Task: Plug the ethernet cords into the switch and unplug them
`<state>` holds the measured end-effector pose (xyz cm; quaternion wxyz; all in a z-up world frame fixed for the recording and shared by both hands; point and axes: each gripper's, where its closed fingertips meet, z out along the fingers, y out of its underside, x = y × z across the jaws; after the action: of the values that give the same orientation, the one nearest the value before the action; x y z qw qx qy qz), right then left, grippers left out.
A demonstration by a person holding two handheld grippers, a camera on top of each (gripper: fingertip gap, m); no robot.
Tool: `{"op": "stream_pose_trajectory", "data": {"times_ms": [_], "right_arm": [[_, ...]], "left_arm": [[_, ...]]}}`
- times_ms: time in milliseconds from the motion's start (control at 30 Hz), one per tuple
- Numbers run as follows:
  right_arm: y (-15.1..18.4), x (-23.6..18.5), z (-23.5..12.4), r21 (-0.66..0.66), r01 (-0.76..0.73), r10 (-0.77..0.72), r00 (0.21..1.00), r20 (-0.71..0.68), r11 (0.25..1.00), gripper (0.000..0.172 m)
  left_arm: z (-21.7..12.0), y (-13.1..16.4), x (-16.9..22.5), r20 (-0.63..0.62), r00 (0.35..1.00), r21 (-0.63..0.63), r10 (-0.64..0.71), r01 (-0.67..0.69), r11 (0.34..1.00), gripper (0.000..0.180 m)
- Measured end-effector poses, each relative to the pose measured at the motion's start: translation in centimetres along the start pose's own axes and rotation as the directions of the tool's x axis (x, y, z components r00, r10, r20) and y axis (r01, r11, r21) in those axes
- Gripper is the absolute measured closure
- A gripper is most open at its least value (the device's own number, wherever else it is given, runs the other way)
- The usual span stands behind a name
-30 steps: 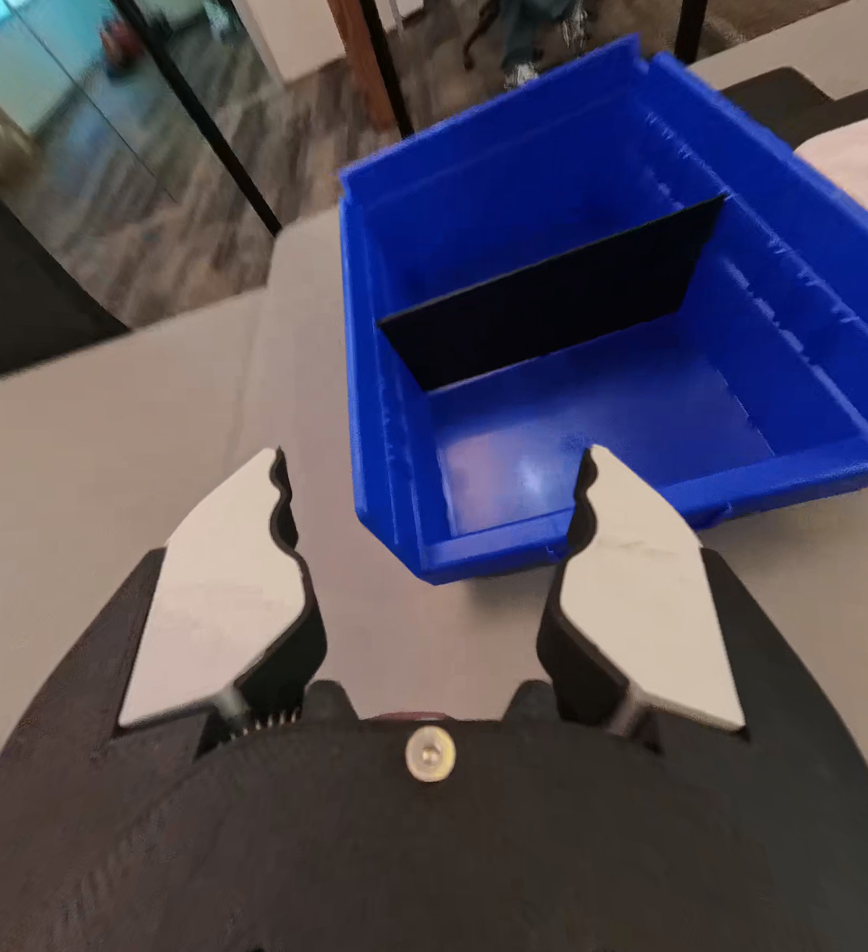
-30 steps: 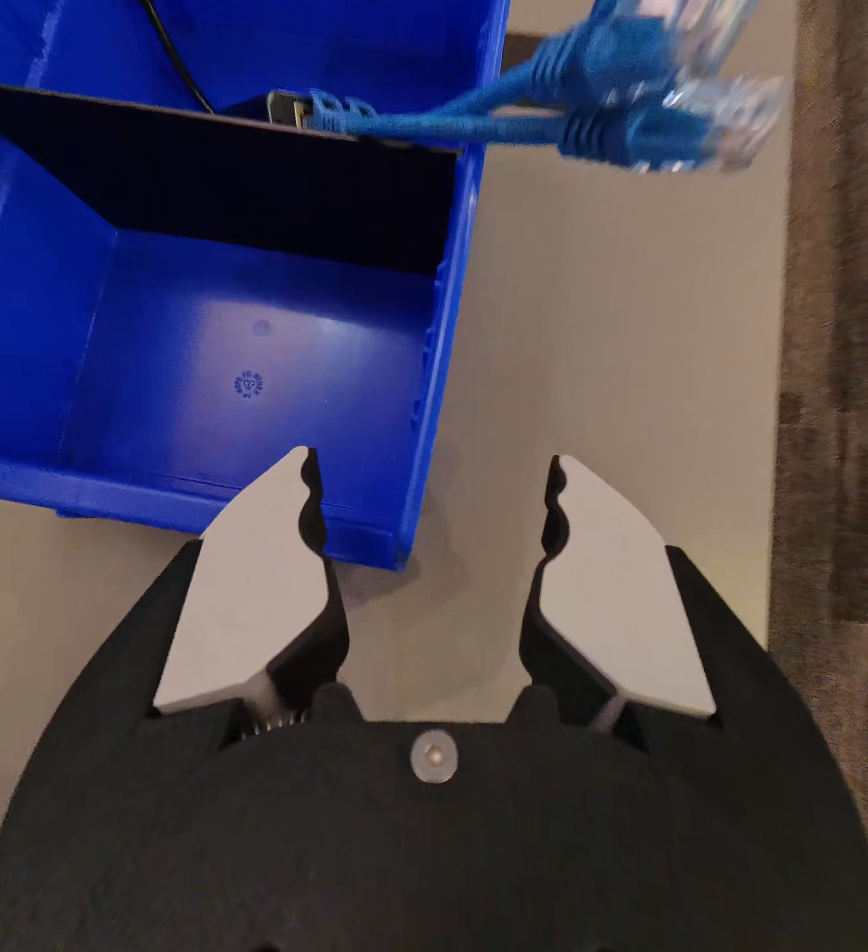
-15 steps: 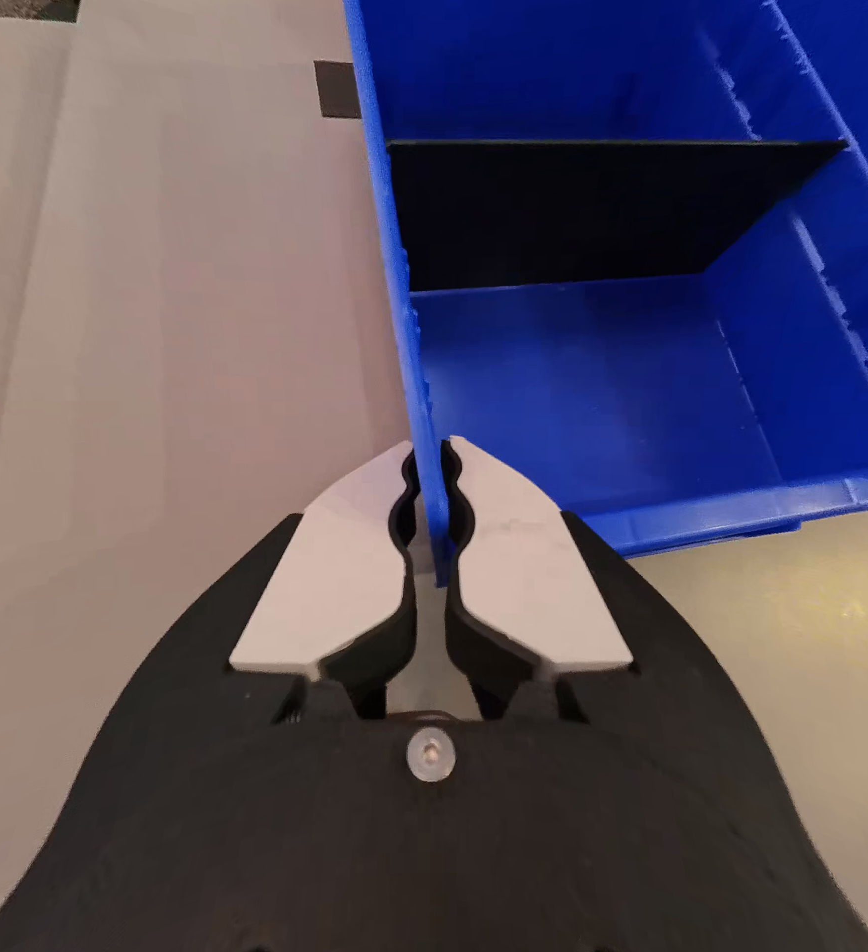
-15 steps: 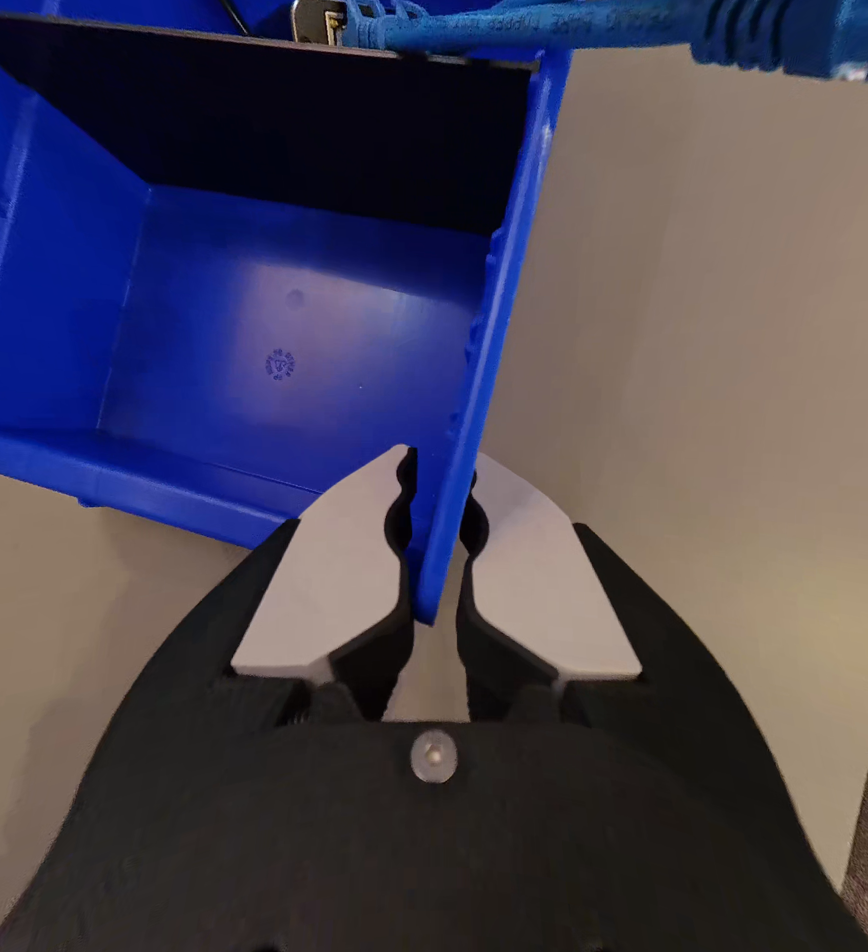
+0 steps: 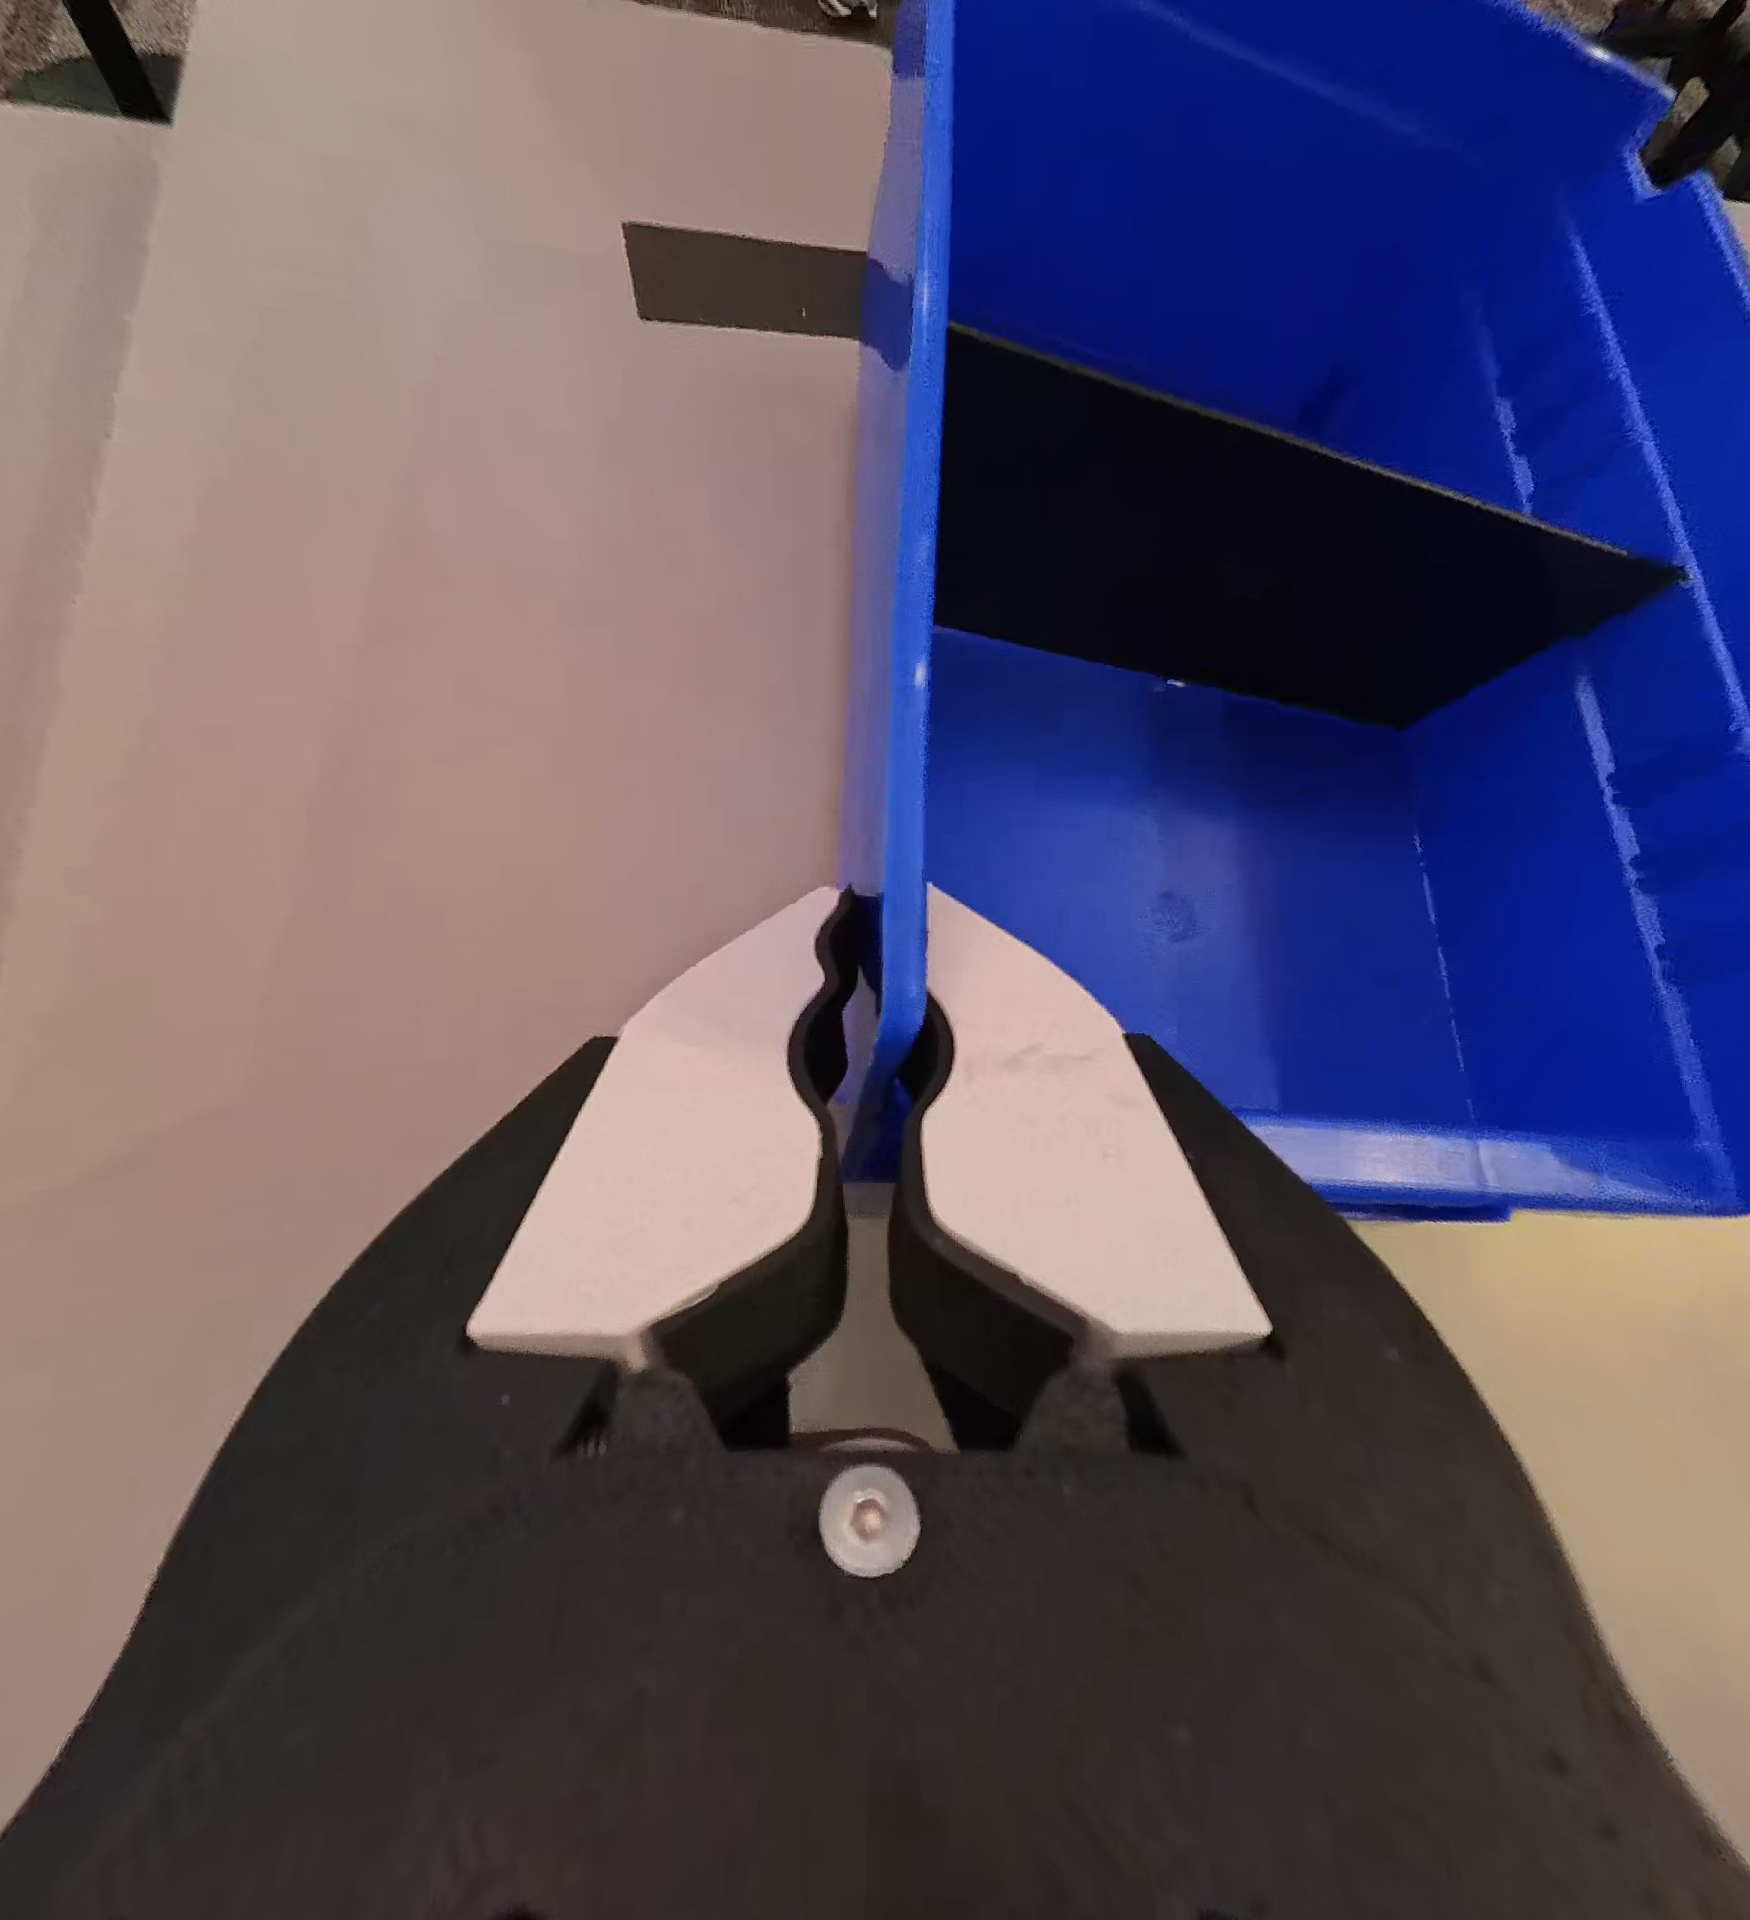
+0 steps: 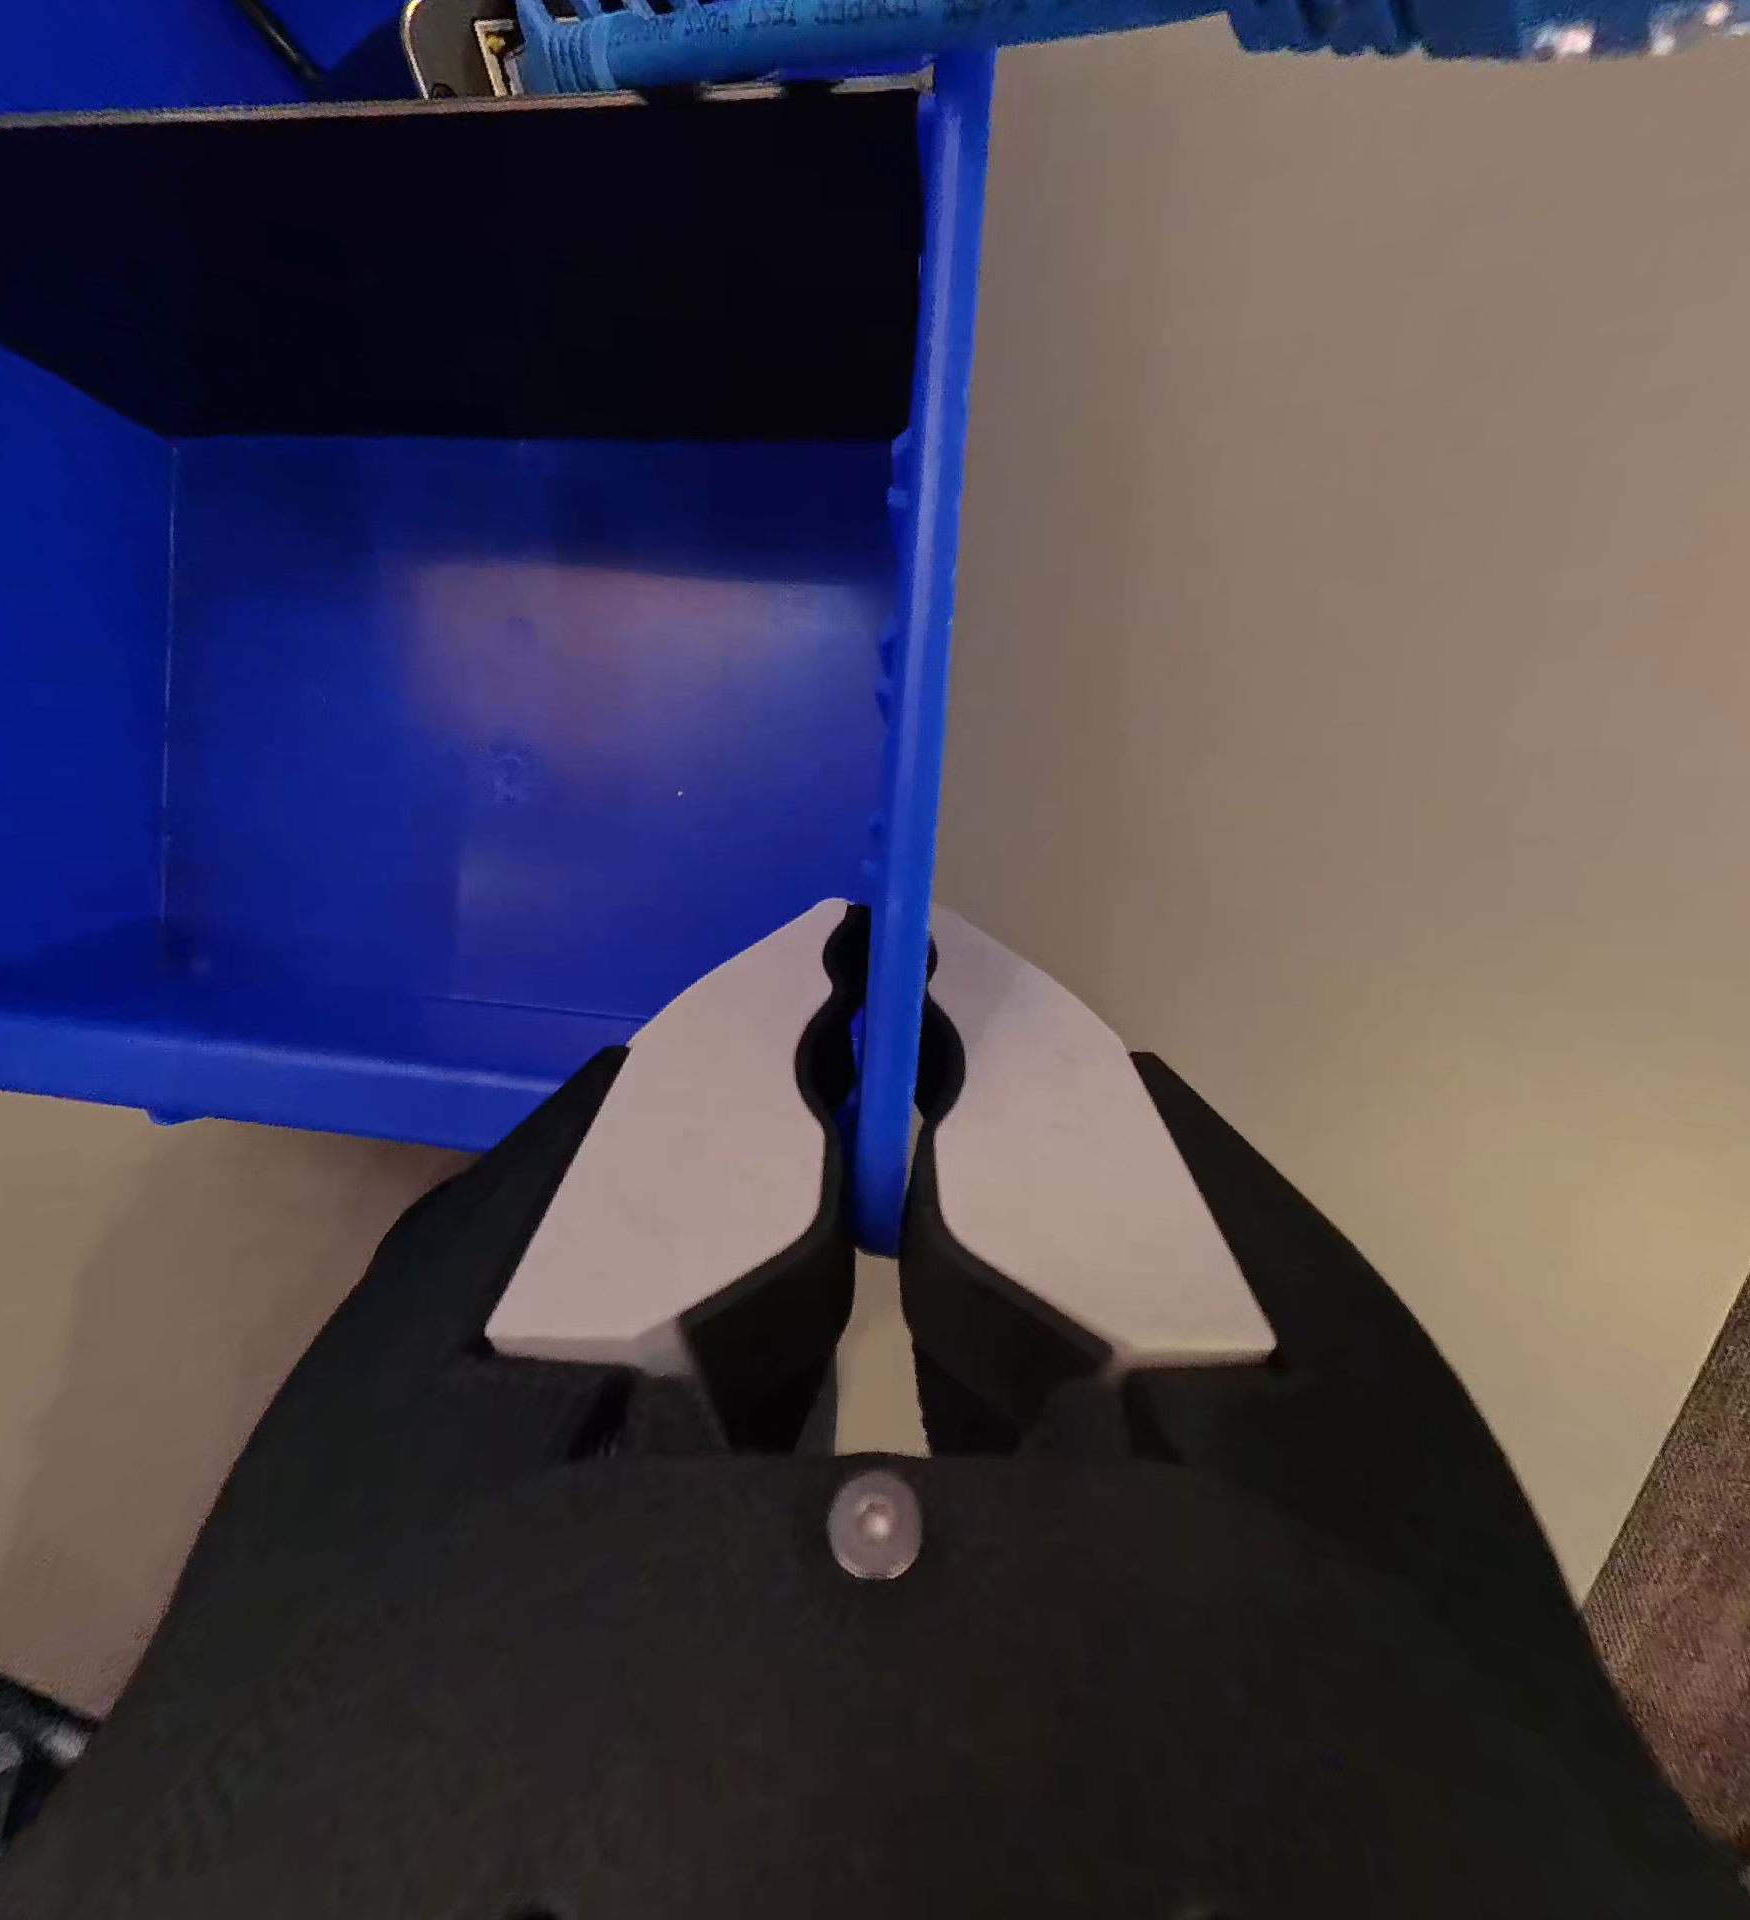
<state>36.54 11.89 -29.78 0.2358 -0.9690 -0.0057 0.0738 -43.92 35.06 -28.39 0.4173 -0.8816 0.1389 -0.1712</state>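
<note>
We had our left gripper (image 5: 886, 997) clamped on the left side wall of the open blue plastic bin (image 5: 1266, 935), pads pressed to it near the front corner. Our right gripper (image 6: 886, 1023) pinched the bin's right wall the same way. Behind the black divider panel (image 6: 414, 270) sat the grey switch (image 6: 455, 52), blue ethernet cords (image 6: 746, 36) plugged in and trailing right over the beige tabletop (image 6: 1370, 623).

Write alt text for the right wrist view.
The right gripper clamps its fingers on the side wall of a blue bin on a beige table. Blue cords cross beyond a black divider.
</note>
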Motion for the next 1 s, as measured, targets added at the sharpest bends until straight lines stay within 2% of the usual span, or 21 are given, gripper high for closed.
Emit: {"op": "stream_pose_trajectory", "data": {"times_ms": [267,600,833,1000], "right_arm": [[2.2,-2.8,-2.2,-0.062,0.053,-0.052,0.998,0.019,0.997,0.167],[6.1,-9.1,-3.5,-0.089,0.182,-0.174,0.981,0.087,0.979,0.167],[7.4,-14.4,-2.2,-0.051,0.314,-0.304,0.94,0.154,0.948,0.166],[6.7,-19.5,-0.3,-0.026,0.388,-0.374,0.902,0.214,0.921,0.166]], "left_arm": [[-3.6,-1.3,0.1,0.0,0.999,0.058,0.049,-0.049,0.997,0.175],[-8.5,-1.2,1.0,0.019,0.991,0.168,0.129,-0.13,0.977,0.174],[-13.4,-1.7,0.2,0.041,0.993,0.272,0.11,-0.117,0.955,0.173],[-16.5,-0.9,-1.2,0.073,0.993,0.299,0.094,-0.112,0.948,0.173]]}}
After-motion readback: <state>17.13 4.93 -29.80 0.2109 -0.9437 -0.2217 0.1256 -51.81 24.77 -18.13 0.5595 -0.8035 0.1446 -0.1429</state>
